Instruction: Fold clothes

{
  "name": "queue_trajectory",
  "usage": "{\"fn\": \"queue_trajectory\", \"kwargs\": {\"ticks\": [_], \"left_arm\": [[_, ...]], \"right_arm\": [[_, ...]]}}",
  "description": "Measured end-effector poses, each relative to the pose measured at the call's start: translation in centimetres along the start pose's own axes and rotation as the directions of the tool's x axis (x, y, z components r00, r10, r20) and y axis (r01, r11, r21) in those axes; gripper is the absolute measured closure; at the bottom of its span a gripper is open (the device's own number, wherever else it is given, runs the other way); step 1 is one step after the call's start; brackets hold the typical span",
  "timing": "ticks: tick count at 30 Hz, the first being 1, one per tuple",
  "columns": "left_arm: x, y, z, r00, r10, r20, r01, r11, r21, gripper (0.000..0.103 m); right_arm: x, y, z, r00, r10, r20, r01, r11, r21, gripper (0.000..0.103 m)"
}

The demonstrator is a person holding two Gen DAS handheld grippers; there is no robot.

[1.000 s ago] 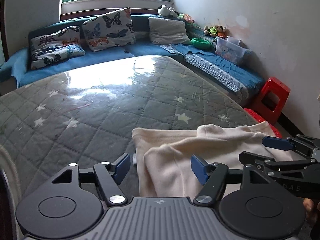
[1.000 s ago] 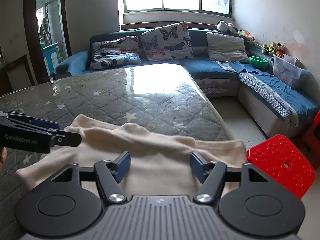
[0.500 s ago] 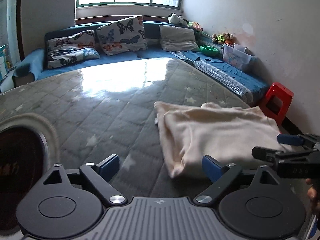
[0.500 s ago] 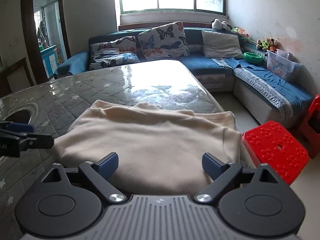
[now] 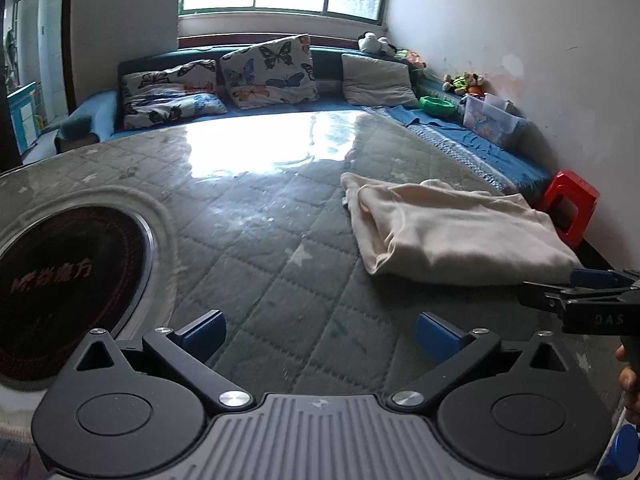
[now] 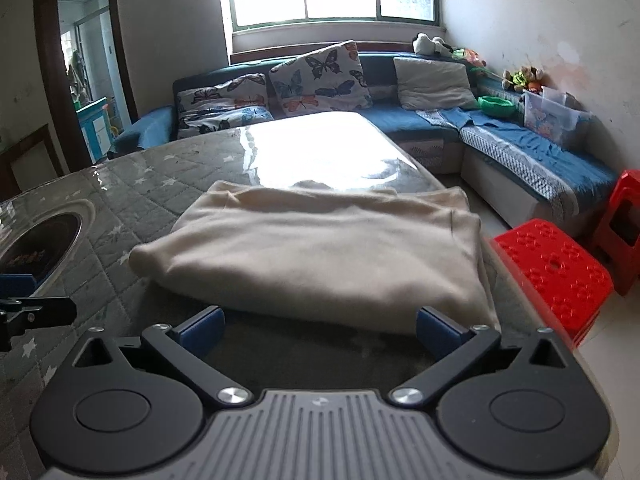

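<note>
Hovering wide apart, the left gripper (image 5: 320, 334) has just been opening and has nothing between its blue pads, only bare quilted table (image 5: 260, 248) below. The right gripper (image 6: 320, 330) has just been opening too, jaws spread, nothing pinched; its pads sit just short of the near edge of the one cream garment (image 6: 320, 256). That garment lies folded flat at the table's right edge, one side reaching the edge itself. Left of it the surface runs open to the round dark inset (image 5: 60, 284) near the left edge. Beyond the right edge stand two red stools (image 6: 556, 272), one behind the other. A blue corner sofa (image 6: 520, 160) wraps the far side, with four cushions (image 6: 320, 76).
</note>
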State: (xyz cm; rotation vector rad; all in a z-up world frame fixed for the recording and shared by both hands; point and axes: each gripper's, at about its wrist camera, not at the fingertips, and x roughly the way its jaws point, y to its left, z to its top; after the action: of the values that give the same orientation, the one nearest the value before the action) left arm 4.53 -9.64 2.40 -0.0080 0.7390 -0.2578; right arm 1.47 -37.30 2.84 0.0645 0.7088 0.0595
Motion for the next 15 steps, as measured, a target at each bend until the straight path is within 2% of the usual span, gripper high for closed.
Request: {"fn": "queue_trajectory", "kwargs": {"ticks": [15], "left_arm": [[-1.6,-0.1,-2.6,1.0,0.006,-0.015,-0.006,1.0,-0.009,0.0]], "right_arm": [[-1.0,1.3,-2.7,0.999,-0.039,-0.03,0.039,0.999,0.003,0.0]]}}
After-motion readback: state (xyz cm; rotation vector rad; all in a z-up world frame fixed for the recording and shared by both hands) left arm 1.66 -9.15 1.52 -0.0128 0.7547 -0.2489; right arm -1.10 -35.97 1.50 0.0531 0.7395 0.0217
